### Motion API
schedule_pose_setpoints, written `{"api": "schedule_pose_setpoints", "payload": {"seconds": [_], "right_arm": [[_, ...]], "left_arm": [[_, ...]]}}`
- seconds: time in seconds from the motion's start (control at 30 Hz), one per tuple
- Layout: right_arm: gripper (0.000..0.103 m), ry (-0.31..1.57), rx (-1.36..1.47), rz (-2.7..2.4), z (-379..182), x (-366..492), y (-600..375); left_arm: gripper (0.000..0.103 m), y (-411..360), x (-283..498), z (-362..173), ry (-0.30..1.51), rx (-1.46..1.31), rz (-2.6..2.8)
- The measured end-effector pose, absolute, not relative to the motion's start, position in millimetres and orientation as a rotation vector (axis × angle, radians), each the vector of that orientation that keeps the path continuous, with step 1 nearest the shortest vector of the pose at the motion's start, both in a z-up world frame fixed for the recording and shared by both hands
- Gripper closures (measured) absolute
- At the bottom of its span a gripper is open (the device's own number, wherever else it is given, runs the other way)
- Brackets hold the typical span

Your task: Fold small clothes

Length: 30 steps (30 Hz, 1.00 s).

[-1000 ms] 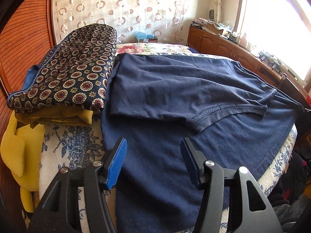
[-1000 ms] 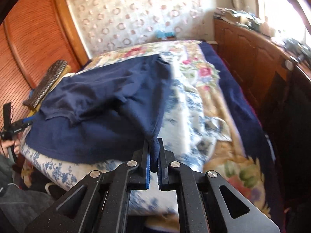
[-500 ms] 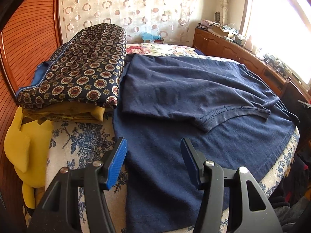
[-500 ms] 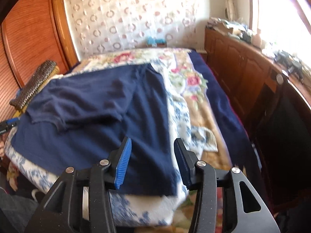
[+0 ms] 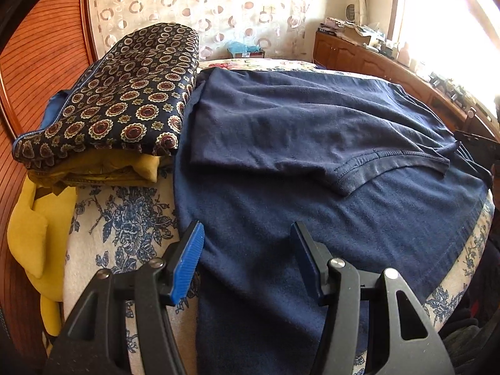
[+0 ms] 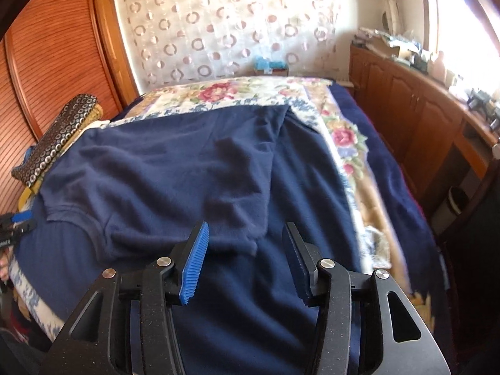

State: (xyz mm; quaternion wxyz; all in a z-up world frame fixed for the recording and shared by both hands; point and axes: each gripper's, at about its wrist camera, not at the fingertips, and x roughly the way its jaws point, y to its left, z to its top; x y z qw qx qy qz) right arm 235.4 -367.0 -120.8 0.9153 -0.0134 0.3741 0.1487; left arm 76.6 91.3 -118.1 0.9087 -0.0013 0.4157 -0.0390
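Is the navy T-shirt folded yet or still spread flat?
Partly folded: the navy T-shirt has one side with its sleeve laid over its body.

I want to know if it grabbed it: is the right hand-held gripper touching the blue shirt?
Cannot tell. The right wrist view shows the right hand-held gripper open over the blue shirt, pinching nothing.
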Motion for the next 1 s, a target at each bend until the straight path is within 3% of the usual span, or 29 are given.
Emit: {"api": "schedule_pose_setpoints", "payload": {"seconds": [0.7,0.87,0.93,1.0], "right_arm": [[0.052,0.817,-0.057,0.239,-145,252,-352],[0.052,0.817,-0.080,0.228,-146,252,-349],[0.052,0.817,-0.083,0.226,-147,252,-349],[0.052,0.817,-0.083,0.226,-147,252,-349]], "left_arm": [[0.047,106,94,-90,0.799,-0.077,-0.085],[0.057,113,110,-95,0.809,-0.141,-0.065],[0.073,115,115,-100,0.815,-0.161,-0.060],[0.074,118,119,-103,0.826,-0.172,-0.028]]}}
